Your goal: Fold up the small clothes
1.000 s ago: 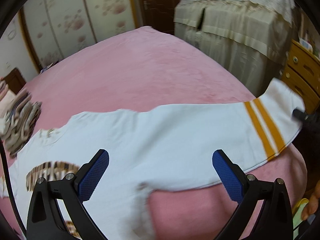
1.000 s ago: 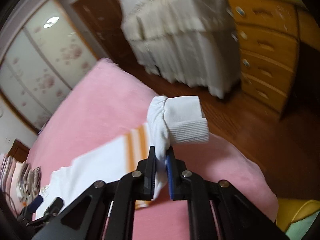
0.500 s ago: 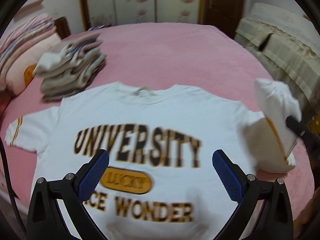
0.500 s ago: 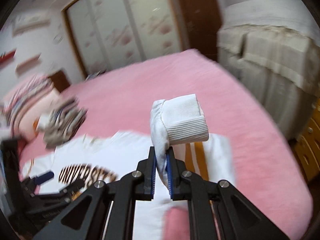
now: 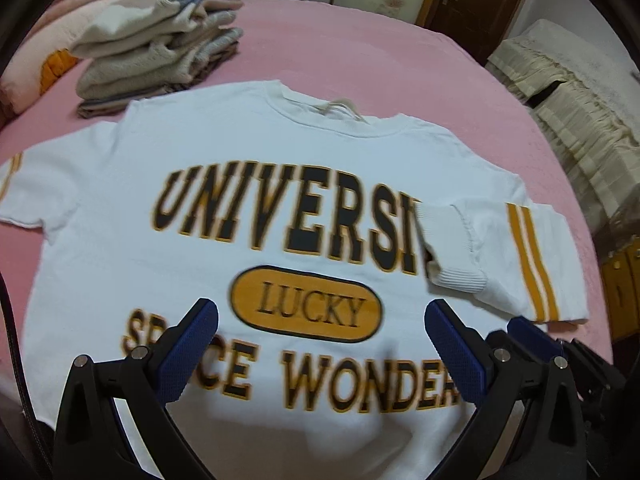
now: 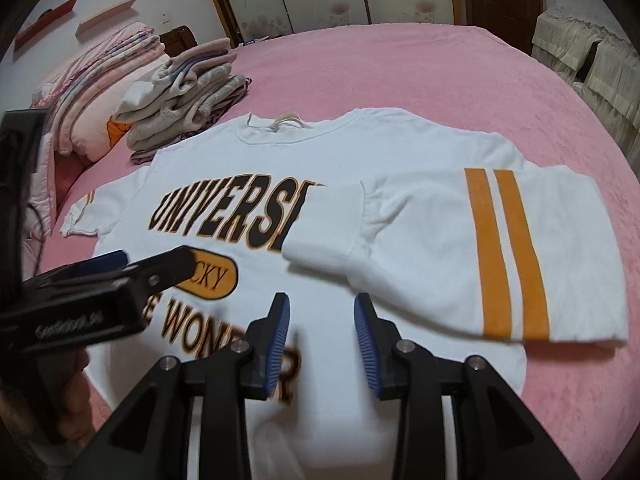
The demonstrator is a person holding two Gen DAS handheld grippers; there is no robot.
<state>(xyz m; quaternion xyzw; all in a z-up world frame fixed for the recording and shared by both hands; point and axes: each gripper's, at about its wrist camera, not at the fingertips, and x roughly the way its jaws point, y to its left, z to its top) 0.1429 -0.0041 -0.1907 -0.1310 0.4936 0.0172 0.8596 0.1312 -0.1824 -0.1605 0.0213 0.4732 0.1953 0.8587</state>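
A white sweatshirt [image 5: 224, 168] with "UNIVERSITY LUCKY SPACE WONDER" print lies flat, front up, on the pink bed; it also shows in the right wrist view [image 6: 320, 160]. Its right sleeve [image 6: 460, 248], with two orange stripes, is folded inward across the chest, and its ribbed cuff [image 5: 452, 256] rests over the lettering. The left sleeve [image 5: 16, 184] lies spread out to the side. My left gripper [image 5: 322, 344] is open and empty above the lower print. My right gripper [image 6: 322, 332] is open and empty just in front of the folded cuff [image 6: 320, 232].
A stack of folded clothes [image 5: 160, 40] sits on the bed [image 5: 360, 52] beyond the collar, with pillows [image 6: 92, 80] to its left. A cloth-covered piece of furniture [image 5: 580, 112] and a wooden dresser [image 5: 620, 280] stand past the bed's right edge.
My right gripper carried the sleeve cuff inward over the chest, let it go and opened. The left gripper swung to face the sweatshirt front and came closer.
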